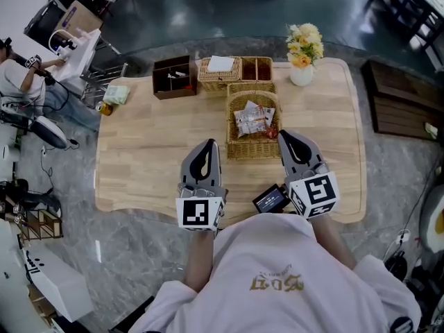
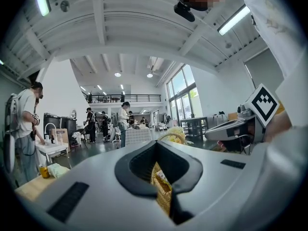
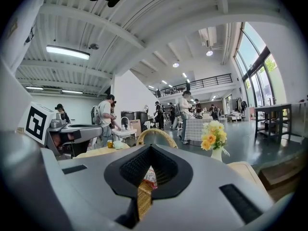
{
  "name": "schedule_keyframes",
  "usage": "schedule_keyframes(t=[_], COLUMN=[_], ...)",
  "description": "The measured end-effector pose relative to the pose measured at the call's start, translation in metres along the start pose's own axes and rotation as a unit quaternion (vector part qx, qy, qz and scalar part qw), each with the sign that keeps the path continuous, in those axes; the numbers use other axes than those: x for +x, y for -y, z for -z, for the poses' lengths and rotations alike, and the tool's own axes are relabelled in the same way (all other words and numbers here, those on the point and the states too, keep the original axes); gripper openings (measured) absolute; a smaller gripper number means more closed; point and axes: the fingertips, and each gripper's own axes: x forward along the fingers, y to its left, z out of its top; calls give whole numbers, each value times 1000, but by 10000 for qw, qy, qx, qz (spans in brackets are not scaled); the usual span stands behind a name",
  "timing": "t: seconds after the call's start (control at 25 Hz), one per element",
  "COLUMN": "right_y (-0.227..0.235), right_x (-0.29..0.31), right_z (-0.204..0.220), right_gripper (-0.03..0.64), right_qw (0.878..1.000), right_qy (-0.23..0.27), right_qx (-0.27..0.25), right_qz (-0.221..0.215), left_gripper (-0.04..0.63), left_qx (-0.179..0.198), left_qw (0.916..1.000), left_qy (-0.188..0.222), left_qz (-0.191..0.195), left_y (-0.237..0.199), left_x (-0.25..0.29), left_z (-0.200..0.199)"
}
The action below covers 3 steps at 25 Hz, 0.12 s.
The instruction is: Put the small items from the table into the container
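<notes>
Both grippers hang level over the near edge of the wooden table (image 1: pixel 149 158), side by side and well apart. On the left gripper (image 1: pixel 209 146) the jaws are drawn together to a point with nothing between the pads. The right gripper (image 1: pixel 284 134) is pinched closed in the same way and carries nothing. Just ahead of the two tips and between them stands the wicker basket (image 1: pixel 253 151), its near right corner close beside the right gripper's tip and farther from the left one. The snack packets (image 1: pixel 254 119) lie inside it, beneath its arched handle. Behind the basket, between the two gripper bodies and nearer the right one, a small dark device (image 1: pixel 270 200), possibly a phone, sits at the table edge. Beyond the basket is a compartmented wicker tray (image 1: pixel 236 71), with a dark wooden box (image 1: pixel 173 76) ahead of the left gripper. A vase of yellow flowers (image 1: pixel 303 54) stands far ahead of the right gripper. Far ahead and out to the left gripper's left, a pale green packet (image 1: pixel 116 94) lies at the table corner
</notes>
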Motion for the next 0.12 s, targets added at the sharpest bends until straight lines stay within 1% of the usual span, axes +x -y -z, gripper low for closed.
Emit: schedule_keyframes(t=[0.12], right_y=[2], right_x=[-1], right_z=[2], right_gripper=[18], right_qw=[10000], right_qy=[-42], right_qx=[27], right_qz=[5], left_gripper=[-6], left_qx=[-28], left_qw=[10000], left_qy=[-41], left_qz=[50], left_y=[1], left_x=[1], left_z=[1])
